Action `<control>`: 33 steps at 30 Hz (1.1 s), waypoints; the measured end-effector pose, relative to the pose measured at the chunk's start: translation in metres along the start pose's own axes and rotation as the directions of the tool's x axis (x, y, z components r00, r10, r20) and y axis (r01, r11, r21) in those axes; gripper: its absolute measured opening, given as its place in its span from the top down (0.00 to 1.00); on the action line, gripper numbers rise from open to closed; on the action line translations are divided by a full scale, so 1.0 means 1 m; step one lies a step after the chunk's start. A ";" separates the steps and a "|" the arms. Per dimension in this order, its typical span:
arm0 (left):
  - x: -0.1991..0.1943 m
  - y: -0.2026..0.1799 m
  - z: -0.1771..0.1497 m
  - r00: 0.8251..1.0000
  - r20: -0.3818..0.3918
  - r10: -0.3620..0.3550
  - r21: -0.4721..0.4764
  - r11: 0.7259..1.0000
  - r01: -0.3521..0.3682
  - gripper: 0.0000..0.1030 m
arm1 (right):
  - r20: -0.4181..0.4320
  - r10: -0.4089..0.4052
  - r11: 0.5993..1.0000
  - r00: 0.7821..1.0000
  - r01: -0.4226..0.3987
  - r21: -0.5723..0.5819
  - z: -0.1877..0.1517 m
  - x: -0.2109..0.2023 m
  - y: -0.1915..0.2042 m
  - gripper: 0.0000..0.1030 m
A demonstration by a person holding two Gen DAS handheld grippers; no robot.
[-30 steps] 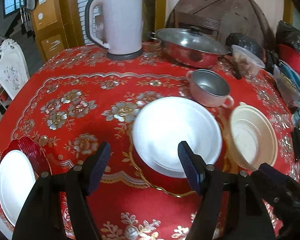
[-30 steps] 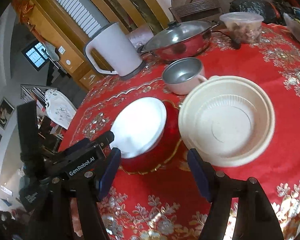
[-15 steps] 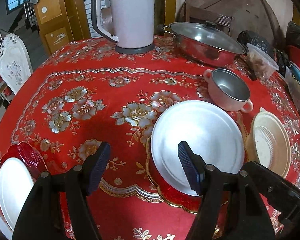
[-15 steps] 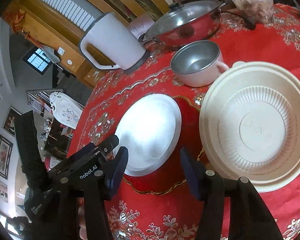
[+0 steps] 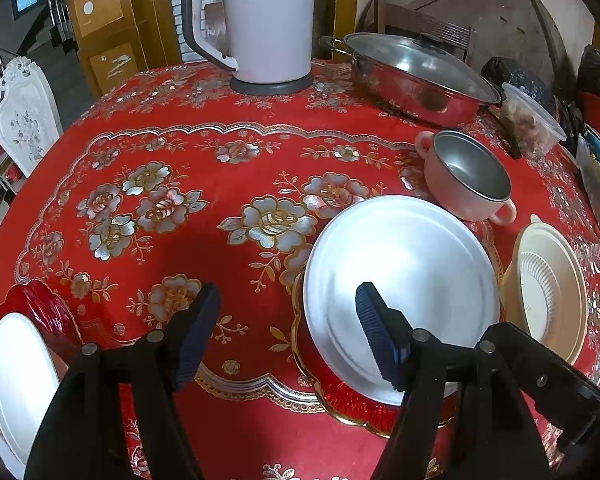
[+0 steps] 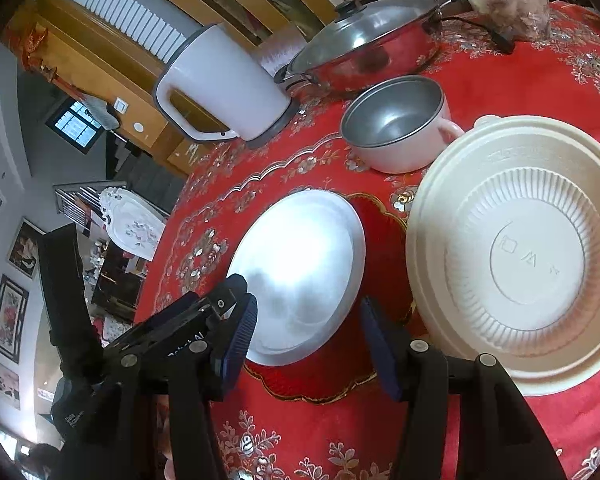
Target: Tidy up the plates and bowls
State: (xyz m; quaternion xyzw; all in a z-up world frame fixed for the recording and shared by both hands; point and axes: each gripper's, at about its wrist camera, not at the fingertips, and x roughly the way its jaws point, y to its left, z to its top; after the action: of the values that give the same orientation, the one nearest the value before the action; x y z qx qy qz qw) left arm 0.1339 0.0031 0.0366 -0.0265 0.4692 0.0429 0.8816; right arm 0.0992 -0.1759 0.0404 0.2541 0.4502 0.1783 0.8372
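Both tools are spread wide and hold nothing: the left tool [image 5: 288, 332] hangs over the red worktop [image 5: 228, 184] with its right pad above the near edge of the white plate [image 5: 404, 280], which lies flat on a red gold-rimmed plate [image 5: 340, 396], and the right tool [image 6: 306, 344] straddles that same white plate's [image 6: 300, 272] near edge. Only the left view shows a second white plate [image 5: 16, 368] on a red one [image 5: 40, 304] far off to its left — the right view alone shows the left tool's body [image 6: 172, 332]. Ahead-right of both sit the cream bowl [image 6: 524, 256] and the pink bowl [image 6: 396, 124], mouths up.
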 end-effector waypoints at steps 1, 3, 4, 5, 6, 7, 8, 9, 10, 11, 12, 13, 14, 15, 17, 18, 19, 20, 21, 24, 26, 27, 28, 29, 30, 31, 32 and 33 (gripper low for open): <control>0.000 0.000 0.001 1.000 -0.002 -0.005 -0.003 1.000 0.005 0.33 | 0.001 -0.002 1.000 1.000 0.002 -0.002 0.000 0.001 0.001 0.47; 0.001 -0.002 0.003 1.000 -0.005 -0.008 -0.003 1.000 0.008 0.33 | 0.002 -0.007 1.000 1.000 0.007 -0.001 0.002 0.003 0.001 0.51; 0.001 -0.002 0.003 1.000 -0.006 -0.007 -0.001 1.000 0.007 0.33 | -0.001 -0.008 1.000 1.000 0.008 0.001 0.002 0.003 0.001 0.51; 0.002 -0.003 0.003 1.000 -0.007 -0.005 0.004 1.000 0.005 0.33 | -0.003 -0.006 1.000 1.000 0.006 0.004 0.002 0.004 0.000 0.51; 0.001 -0.004 0.003 1.000 -0.005 -0.004 0.005 1.000 0.004 0.33 | -0.004 -0.010 1.000 1.000 0.010 0.004 0.002 0.004 -0.001 0.51; 0.001 -0.004 0.003 1.000 -0.003 -0.002 0.008 1.000 0.002 0.33 | -0.005 -0.017 1.000 1.000 0.017 0.002 0.002 0.004 -0.001 0.51; 0.002 -0.005 0.003 1.000 -0.004 0.001 0.013 1.000 -0.001 0.33 | -0.005 -0.022 1.000 1.000 0.022 0.003 0.003 0.005 -0.003 0.51; 0.002 -0.006 0.004 1.000 -0.006 0.003 0.015 1.000 -0.003 0.33 | -0.003 -0.030 1.000 1.000 0.030 0.009 0.003 0.004 -0.005 0.51; 0.003 -0.005 0.004 1.000 -0.007 0.008 0.013 1.000 -0.007 0.33 | -0.001 -0.038 0.999 0.999 0.038 0.014 0.004 0.003 -0.007 0.51; 0.003 -0.004 0.004 1.000 -0.004 0.010 0.009 1.000 -0.010 0.33 | -0.001 -0.040 0.999 0.999 0.040 0.015 0.005 0.003 -0.009 0.51; 0.004 -0.004 0.004 1.000 -0.004 0.010 0.006 1.000 -0.010 0.33 | -0.003 -0.036 0.999 0.999 0.036 0.019 0.005 0.003 -0.011 0.51; 0.004 -0.004 0.004 1.000 -0.007 0.007 0.006 1.000 -0.007 0.33 | -0.005 -0.031 0.999 1.000 0.031 0.022 0.006 0.004 -0.011 0.51; 0.006 -0.004 0.004 1.000 -0.013 0.003 0.007 1.000 -0.003 0.33 | -0.006 -0.034 0.999 0.999 0.034 0.018 0.006 0.005 -0.011 0.51; 0.007 -0.005 0.004 1.000 -0.016 0.003 0.009 1.000 -0.003 0.33 | -0.008 -0.037 0.999 0.999 0.037 0.014 0.006 0.006 -0.009 0.51; 0.008 -0.007 0.003 1.000 -0.020 0.007 0.013 1.000 -0.007 0.33 | -0.015 -0.027 0.999 1.000 0.027 0.020 0.007 0.009 -0.009 0.51; 0.008 -0.007 0.003 1.000 -0.022 0.008 0.015 1.000 -0.007 0.33 | -0.016 -0.027 0.999 0.999 0.027 0.017 0.007 0.010 -0.008 0.51; 0.008 -0.008 0.003 1.000 -0.021 0.007 0.016 1.000 -0.007 0.33 | -0.015 -0.030 0.999 0.999 0.030 0.013 0.008 0.010 -0.007 0.51; 0.008 -0.007 0.003 1.000 -0.018 0.009 0.018 1.000 -0.009 0.33 | -0.014 -0.030 0.999 0.999 0.031 0.012 0.007 0.010 -0.007 0.51; 0.008 -0.007 0.004 1.000 -0.018 0.012 0.018 1.000 -0.011 0.33 | -0.017 -0.030 0.999 0.999 0.030 0.013 0.008 0.011 -0.006 0.51; 0.011 -0.005 0.006 1.000 -0.028 0.003 0.009 1.000 -0.003 0.33 | -0.023 -0.038 0.999 0.999 0.039 0.009 0.010 0.015 -0.006 0.51; 0.013 -0.005 0.007 0.999 -0.037 -0.004 0.006 1.000 0.004 0.33 | -0.020 -0.036 0.999 0.999 0.036 0.010 0.010 0.016 -0.005 0.51; 0.014 -0.006 0.007 0.999 -0.039 -0.003 0.008 1.000 0.003 0.33 | -0.016 -0.034 0.999 0.999 0.034 0.012 0.010 0.016 -0.005 0.51; 0.013 -0.006 0.007 0.999 -0.037 -0.001 0.009 1.000 0.001 0.33 | -0.010 -0.031 0.999 0.999 0.031 0.012 0.010 0.014 -0.005 0.51; 0.013 -0.006 0.006 0.999 -0.033 0.002 0.012 1.000 -0.001 0.33 | -0.006 -0.029 1.000 1.000 0.029 0.010 0.008 0.012 -0.005 0.52; 0.013 -0.007 0.006 0.999 -0.032 0.004 0.014 1.000 -0.003 0.33 | -0.003 -0.030 1.000 1.000 0.030 0.006 0.008 0.011 -0.004 0.52; 0.013 -0.007 0.006 0.999 -0.032 0.004 0.015 1.000 -0.004 0.33 | -0.002 -0.034 0.999 0.999 0.034 0.000 0.008 0.011 -0.002 0.54; 0.014 -0.008 0.006 0.999 -0.036 0.002 0.015 1.000 -0.002 0.33 | 0.001 -0.037 0.999 0.999 0.037 -0.003 0.009 0.011 -0.001 0.55; 0.014 -0.009 0.006 0.999 -0.040 -0.001 0.016 1.000 0.001 0.33 | -0.001 -0.038 0.999 0.999 0.038 -0.004 0.008 0.012 -0.001 0.56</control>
State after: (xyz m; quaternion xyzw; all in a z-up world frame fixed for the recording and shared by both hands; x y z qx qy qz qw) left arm 0.1477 -0.0042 0.0284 -0.0205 0.4869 0.0381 0.8724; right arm 0.1128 -0.1725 0.0357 0.2436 0.4549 0.1635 0.8408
